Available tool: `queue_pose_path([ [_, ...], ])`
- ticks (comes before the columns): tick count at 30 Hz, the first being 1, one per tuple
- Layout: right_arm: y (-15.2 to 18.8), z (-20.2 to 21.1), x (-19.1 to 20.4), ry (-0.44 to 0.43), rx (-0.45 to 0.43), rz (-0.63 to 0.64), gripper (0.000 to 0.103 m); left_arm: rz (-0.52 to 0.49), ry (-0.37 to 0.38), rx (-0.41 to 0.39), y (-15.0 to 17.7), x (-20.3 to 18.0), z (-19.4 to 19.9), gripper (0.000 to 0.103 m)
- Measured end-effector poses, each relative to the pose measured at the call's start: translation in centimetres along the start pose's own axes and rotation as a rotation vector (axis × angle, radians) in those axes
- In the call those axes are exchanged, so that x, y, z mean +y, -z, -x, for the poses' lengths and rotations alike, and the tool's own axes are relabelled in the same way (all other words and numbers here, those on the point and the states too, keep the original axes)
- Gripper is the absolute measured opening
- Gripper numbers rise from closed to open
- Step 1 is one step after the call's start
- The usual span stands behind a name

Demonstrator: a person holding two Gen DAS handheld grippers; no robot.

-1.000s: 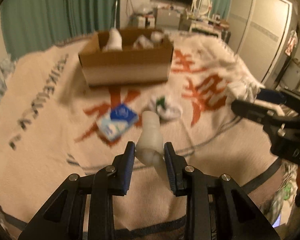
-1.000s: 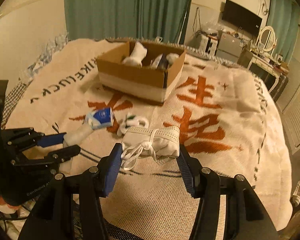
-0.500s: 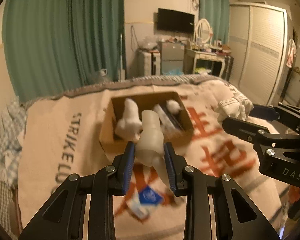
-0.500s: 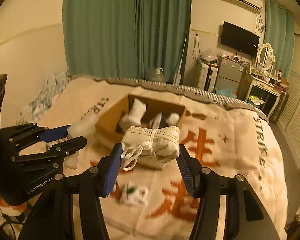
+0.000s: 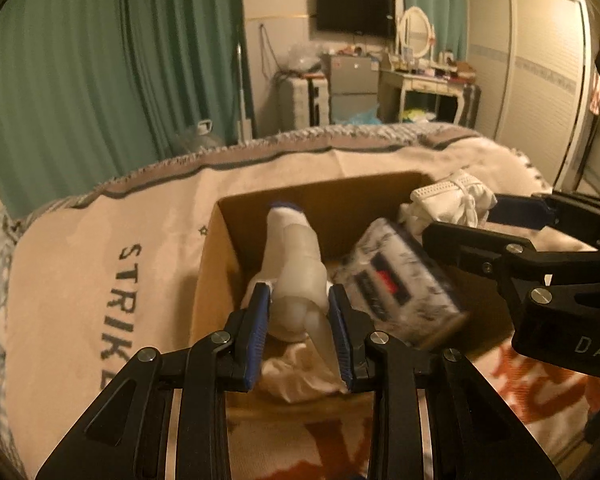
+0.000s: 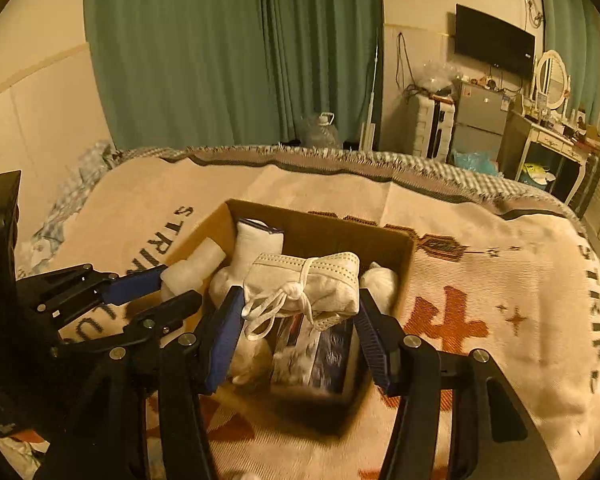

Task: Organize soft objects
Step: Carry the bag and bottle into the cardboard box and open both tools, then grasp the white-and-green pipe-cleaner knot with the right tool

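Observation:
An open cardboard box stands on the bed blanket. It holds a white sock with a blue cuff, a dark printed pack and other white soft items. My left gripper is shut on a white rolled soft item, held over the box's near left corner. My right gripper is shut on a white bundle tied with a cord, held over the middle of the box.
The beige blanket with dark and orange lettering covers the bed. Green curtains hang behind. A TV, a small fridge and a dressing table stand at the far right. Crumpled white paper lies at the box's near edge.
Both grippers have moved forward from above the open blanket to over the box, each still holding its item. The box now fills the middle of both views.

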State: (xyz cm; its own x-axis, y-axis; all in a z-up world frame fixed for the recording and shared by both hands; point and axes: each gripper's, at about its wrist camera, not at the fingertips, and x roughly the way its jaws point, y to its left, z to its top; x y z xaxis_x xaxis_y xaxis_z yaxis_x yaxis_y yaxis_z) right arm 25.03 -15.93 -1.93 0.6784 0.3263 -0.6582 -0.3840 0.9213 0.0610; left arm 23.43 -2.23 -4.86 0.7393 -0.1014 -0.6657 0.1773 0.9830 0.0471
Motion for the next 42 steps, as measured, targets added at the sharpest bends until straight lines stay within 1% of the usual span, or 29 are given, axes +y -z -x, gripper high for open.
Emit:
queue_pose_path([
  [2, 0.0, -1.5, -0.2, 0.007, 0.002, -0.004, 0.057, -0.009, 0.002, -0.001, 0.1, 0.2, -1.0, 0.031],
  [4, 0.2, -2.5, -0.5, 0.017, 0.007, -0.02, 0.06, -0.018, 0.001, -0.006, 0.1, 0.3, -1.5, 0.033],
  [6, 0.3, -2.8, -0.9, 0.024, 0.001, -0.04, 0.072, -0.017, -0.011, -0.016, 0.1, 0.6, -1.7, 0.033],
  [8, 0.4, -2.5, -1.2, 0.032, -0.015, -0.058, 0.074, -0.01, -0.038, -0.032, -0.1, 0.8, -1.6, 0.034],
  [9, 0.4, -2.3, -1.3, 0.032, -0.019, -0.063, 0.076, -0.008, -0.048, -0.034, -0.2, 0.9, -1.5, 0.043],
  [10, 0.3, -2.0, -1.5, 0.031, -0.022, -0.067, 0.076, -0.003, -0.059, -0.037, -0.4, 1.1, -1.4, 0.06],
  [11, 0.2, -1.5, -1.5, 0.032, -0.029, -0.07, 0.076, 0.004, -0.074, -0.048, -0.6, 1.2, -1.0, 0.067],
  [12, 0.0, -1.0, -1.5, 0.035, -0.036, -0.07, 0.077, 0.008, -0.092, -0.071, -0.7, 1.1, -0.2, 0.07],
  [13, -0.1, -0.4, -1.4, 0.041, -0.047, -0.071, 0.077, 0.005, -0.097, -0.083, -0.8, 1.1, 0.3, 0.07],
  [18, -1.1, 4.6, -1.2, 0.069, -0.104, -0.089, 0.077, 0.005, -0.115, -0.153, -2.2, 0.9, 5.2, 0.071],
  [21, -2.0, 8.5, -0.9, 0.078, -0.14, -0.108, 0.077, 0.008, -0.127, -0.211, -2.8, 1.0, 9.4, 0.071],
  [24, -2.5, 13.0, -0.1, 0.101, -0.181, -0.099, 0.077, 0.01, -0.133, -0.271, -3.2, 1.0, 13.9, 0.071],
  [25, -2.6, 14.7, 0.3, 0.109, -0.2, -0.091, 0.08, 0.012, -0.136, -0.291, -3.2, 1.0, 15.5, 0.08],
  [26, -2.6, 16.4, 0.8, 0.117, -0.215, -0.083, 0.083, 0.015, -0.136, -0.318, -3.2, 0.9, 17.3, 0.085],
  [27, -2.5, 17.6, 1.2, 0.122, -0.226, -0.076, 0.088, 0.018, -0.137, -0.34, -3.1, 0.8, 18.5, 0.09],
  [28, -2.3, 19.3, 1.8, 0.127, -0.239, -0.064, 0.092, 0.02, -0.141, -0.367, -2.8, 0.7, 20.0, 0.09],
  [29, -2.1, 20.7, 2.3, 0.134, -0.249, -0.049, 0.094, 0.02, -0.145, -0.384, -2.6, 0.5, 21.2, 0.09],
  [30, -1.8, 21.8, 2.7, 0.145, -0.255, -0.036, 0.099, 0.019, -0.146, -0.396, -2.3, 0.4, 22.3, 0.09],
  [31, -1.5, 22.9, 3.2, 0.158, -0.261, -0.027, 0.103, 0.021, -0.146, -0.4, -2.0, 0.3, 23.3, 0.09],
  [32, -1.0, 24.0, 3.5, 0.165, -0.273, -0.024, 0.103, 0.024, -0.145, -0.401, -1.5, 0.3, 24.1, 0.09],
  [34, 0.2, 25.6, 4.1, 0.153, -0.277, -0.018, 0.103, 0.026, -0.137, -0.398, -0.7, 0.1, 25.0, 0.09],
  [36, 1.3, 26.3, 4.3, 0.143, -0.276, -0.02, 0.103, 0.025, -0.13, -0.382, 0.4, 0.0, 25.2, 0.09],
  [39, 3.3, 26.4, 4.3, 0.139, -0.262, -0.038, 0.103, 0.039, -0.124, -0.33, 1.8, -0.2, 24.4, 0.09],
  [42, 5.8, 24.9, 3.8, 0.131, -0.22, -0.05, 0.103, 0.07, -0.105, -0.264, 3.2, 0.0, 22.7, 0.09],
])
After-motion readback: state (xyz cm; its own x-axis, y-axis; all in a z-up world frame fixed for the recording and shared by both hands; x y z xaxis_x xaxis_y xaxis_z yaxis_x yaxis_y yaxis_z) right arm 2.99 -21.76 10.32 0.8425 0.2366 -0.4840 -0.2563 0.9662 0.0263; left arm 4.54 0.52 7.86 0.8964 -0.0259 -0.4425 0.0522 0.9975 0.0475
